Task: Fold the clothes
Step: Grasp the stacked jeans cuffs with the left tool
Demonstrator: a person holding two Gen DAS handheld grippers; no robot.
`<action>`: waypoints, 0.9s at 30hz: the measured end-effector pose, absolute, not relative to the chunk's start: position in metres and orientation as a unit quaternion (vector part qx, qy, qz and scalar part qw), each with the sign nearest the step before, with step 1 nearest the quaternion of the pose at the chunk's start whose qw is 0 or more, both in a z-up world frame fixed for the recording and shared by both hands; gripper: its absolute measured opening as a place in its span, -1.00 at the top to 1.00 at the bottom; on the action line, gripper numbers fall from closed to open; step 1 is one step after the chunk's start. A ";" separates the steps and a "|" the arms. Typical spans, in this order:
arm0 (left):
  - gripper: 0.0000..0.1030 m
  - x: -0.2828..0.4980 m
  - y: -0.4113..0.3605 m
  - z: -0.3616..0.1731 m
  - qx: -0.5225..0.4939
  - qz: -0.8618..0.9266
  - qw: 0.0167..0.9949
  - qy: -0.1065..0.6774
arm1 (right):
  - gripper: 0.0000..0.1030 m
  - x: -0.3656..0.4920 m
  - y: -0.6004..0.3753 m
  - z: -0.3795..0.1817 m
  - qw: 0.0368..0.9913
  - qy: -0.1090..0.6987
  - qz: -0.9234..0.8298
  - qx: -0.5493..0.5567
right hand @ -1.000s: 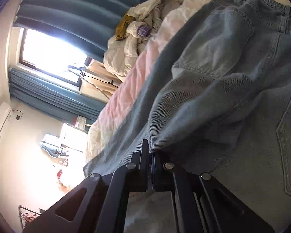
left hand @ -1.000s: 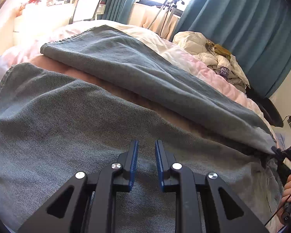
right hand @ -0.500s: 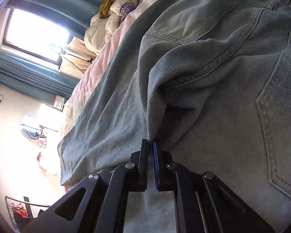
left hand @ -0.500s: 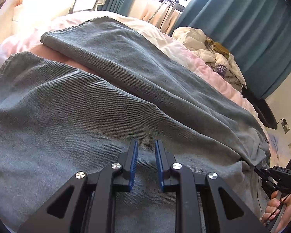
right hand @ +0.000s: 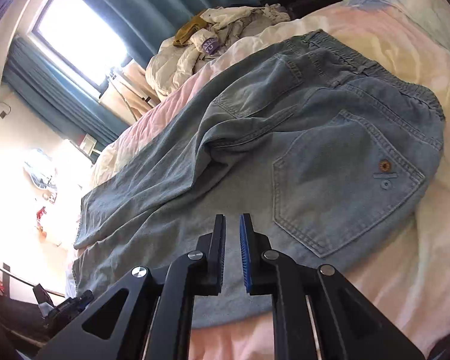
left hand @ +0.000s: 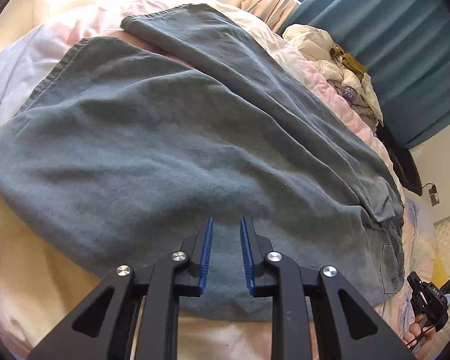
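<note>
**Jeans laid out flat, zero actual folds so far**

Quick status on the jeans [right hand: 285,156]. They're spread along the pink and cream duvet [right hand: 405,240], seat side up, back pockets showing, waistband at the far right of my right-hand view and the two legs running off to the left toward the window. The legs lie side by side with a strip of duvet showing between them near the hems, so they haven't been brought together yet. There's a rumple at the crotch where the far leg bunches up.

Both tools are empty right now. My left gripper [left hand: 225,234] is over the near leg with its blue pads apart and widening, no cloth pinched between them. My right gripper [right hand: 232,231] sits just above the seat, near the pocket, jaws parted a little and opening too, nothing clamped.

So I'd call it the prep stage: spread done, folding all still to come. Guessing leg over leg first, then halving lengthwise. The heap of other clothes [right hand: 213,48] at the far edge hasn't been touched either.
</note>
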State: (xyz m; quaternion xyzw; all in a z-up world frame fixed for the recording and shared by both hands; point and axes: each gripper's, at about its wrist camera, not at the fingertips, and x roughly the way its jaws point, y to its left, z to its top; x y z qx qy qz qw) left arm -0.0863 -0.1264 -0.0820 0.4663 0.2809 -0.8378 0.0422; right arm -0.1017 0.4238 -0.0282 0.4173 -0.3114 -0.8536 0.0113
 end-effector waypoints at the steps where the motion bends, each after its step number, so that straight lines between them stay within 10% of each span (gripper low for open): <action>1: 0.21 -0.080 -0.131 -0.079 0.457 -0.841 0.053 0.284 | 0.79 -0.095 0.431 -0.027 0.006 -0.323 -0.852 0.413; 7: -0.55 -0.042 -0.164 -0.070 0.419 -0.838 0.072 0.342 | 0.67 -0.065 0.487 -0.047 -0.011 -0.436 -0.809 0.393; 15: -0.55 -0.011 -0.246 -0.103 0.406 -0.729 0.059 0.548 | 0.67 -0.050 0.538 -0.088 -0.081 -0.509 -0.761 0.394; 27: -0.46 -0.007 -0.280 -0.149 0.394 -0.652 0.049 0.646 | 0.52 -0.009 0.578 -0.083 -0.261 -0.510 -0.755 0.319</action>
